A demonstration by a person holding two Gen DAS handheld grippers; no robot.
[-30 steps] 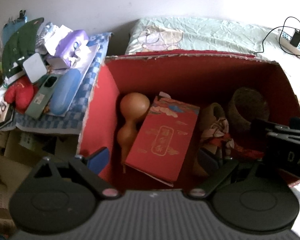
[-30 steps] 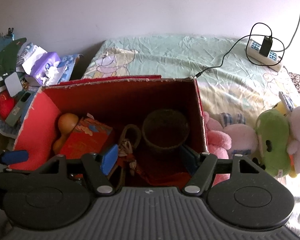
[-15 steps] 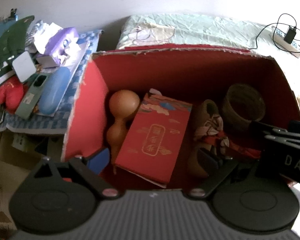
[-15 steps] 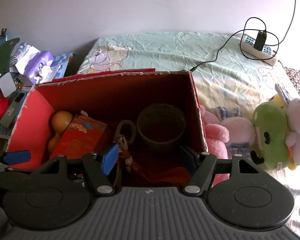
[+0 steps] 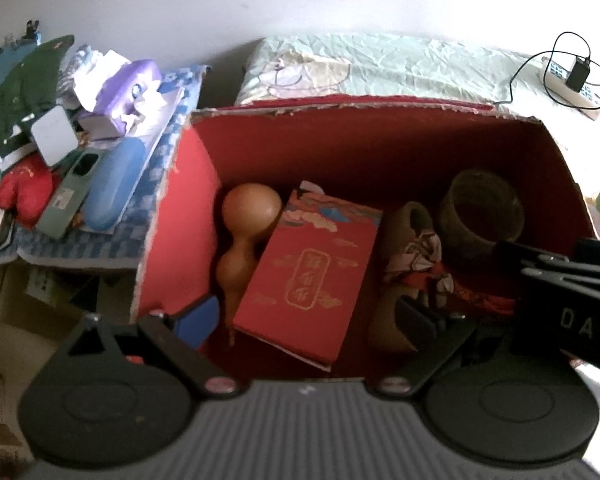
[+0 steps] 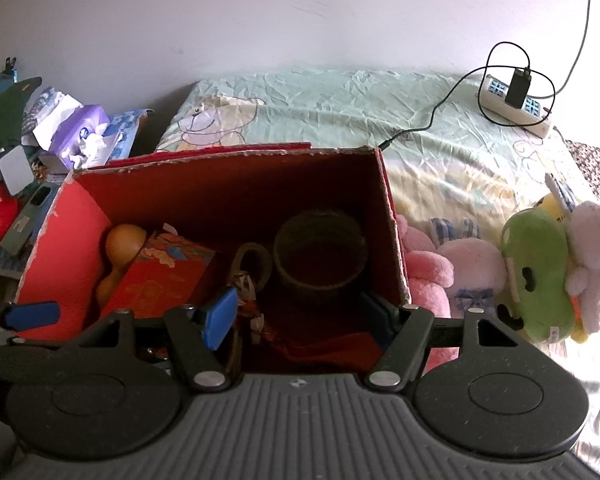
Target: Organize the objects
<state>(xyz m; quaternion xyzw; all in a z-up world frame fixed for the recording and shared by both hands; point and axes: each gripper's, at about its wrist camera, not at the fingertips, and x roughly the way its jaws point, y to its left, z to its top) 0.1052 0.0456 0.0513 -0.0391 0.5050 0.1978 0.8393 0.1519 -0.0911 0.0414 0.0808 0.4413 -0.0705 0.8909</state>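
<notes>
Left wrist view looks down into an open red box (image 5: 180,216) standing on the bed (image 5: 400,68). The left gripper (image 5: 306,316) hangs over the near edge with its fingers spread wide, holding nothing. Inside the box, a tan gourd (image 5: 244,236) lies along the left wall, touching a flat red packet (image 5: 312,276) with gold lettering that leans beside it. Right of the packet sits a bundle of patterned cloth (image 5: 420,256), and past that a dark round pot (image 5: 480,208) stands upright in the far right corner.

From the right wrist view, the right gripper (image 6: 300,316) is also released and empty — its blue pads sit apart over the box's near right side, the pot just beyond them. Soft toys lie on the bed outside the right wall: a pink one (image 6: 428,264) against the box, a green one (image 6: 536,272) further off. A power strip (image 6: 516,104) rests near the wall — a tissue pack (image 6: 80,136) tops the clutter at left.
</notes>
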